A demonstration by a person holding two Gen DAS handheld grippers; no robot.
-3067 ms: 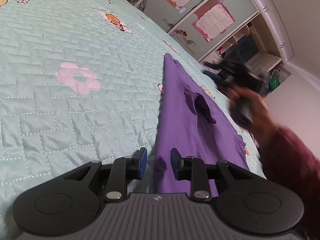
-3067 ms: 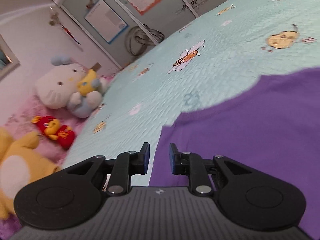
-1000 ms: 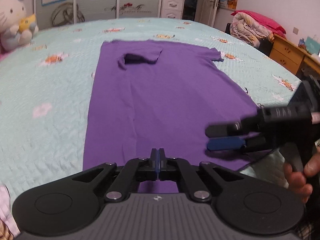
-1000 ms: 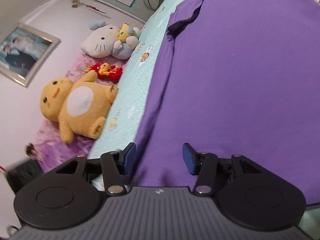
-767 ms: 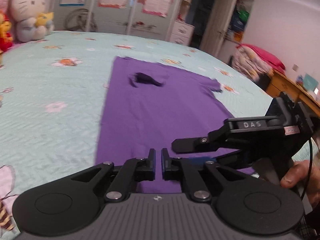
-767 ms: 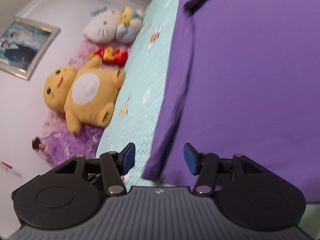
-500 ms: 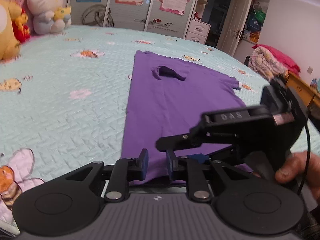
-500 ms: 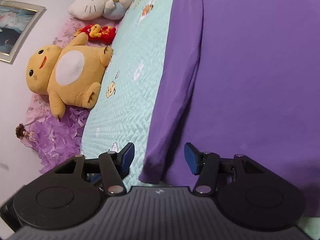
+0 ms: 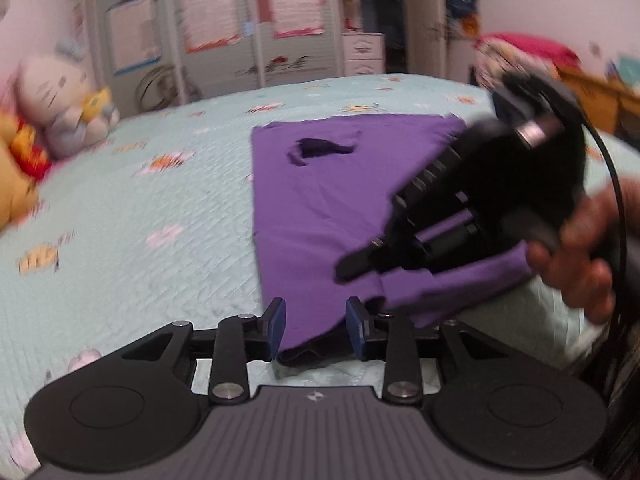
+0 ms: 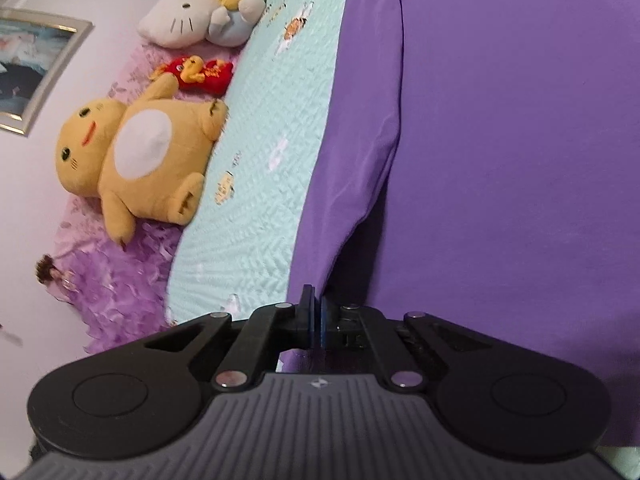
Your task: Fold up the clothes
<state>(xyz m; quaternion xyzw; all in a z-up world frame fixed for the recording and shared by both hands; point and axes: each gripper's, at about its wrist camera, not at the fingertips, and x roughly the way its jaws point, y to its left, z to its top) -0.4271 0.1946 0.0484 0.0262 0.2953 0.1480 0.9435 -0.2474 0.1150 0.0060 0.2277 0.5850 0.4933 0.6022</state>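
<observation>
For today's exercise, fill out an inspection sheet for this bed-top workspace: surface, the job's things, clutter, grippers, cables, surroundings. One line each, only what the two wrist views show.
Surface: mint quilted bedspread with bee and flower prints.
Job's things: purple shirt lying flat, partly folded lengthwise, neck opening at the far end, near hem lifted.
Clutter: white cat plush, yellow bear plush and small red plush along the bed's edge.
Grippers: left gripper jaws opening, shirt corner between the pads without being pressed; right gripper shut on the shirt's hem.
Cables: black cable running past the hand that carries the right gripper.
Surroundings: wardrobe doors with posters, framed picture, wooden dresser.
</observation>
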